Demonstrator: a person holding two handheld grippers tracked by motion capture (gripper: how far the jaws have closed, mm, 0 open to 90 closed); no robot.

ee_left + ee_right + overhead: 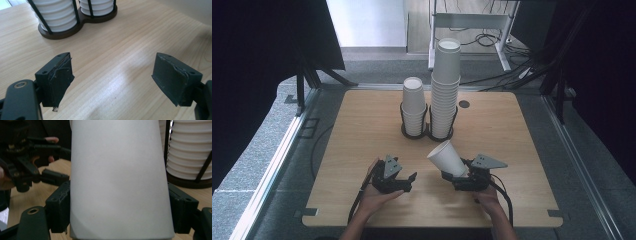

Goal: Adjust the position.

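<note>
My right gripper is shut on a white paper cup, which tilts up and to the left above the table. In the right gripper view the cup sits squeezed between both jaws. My left gripper rests low near the table's front, open with nothing in it; in its own view the gripper has its jaws wide apart over bare wood. A dark two-ring cup holder at the table's middle back carries a short stack of cups and a tall stack.
The wooden table has a small dark hole near its back right. The holder's base lies ahead of the left gripper. Cables and a white desk frame lie on the floor beyond the table.
</note>
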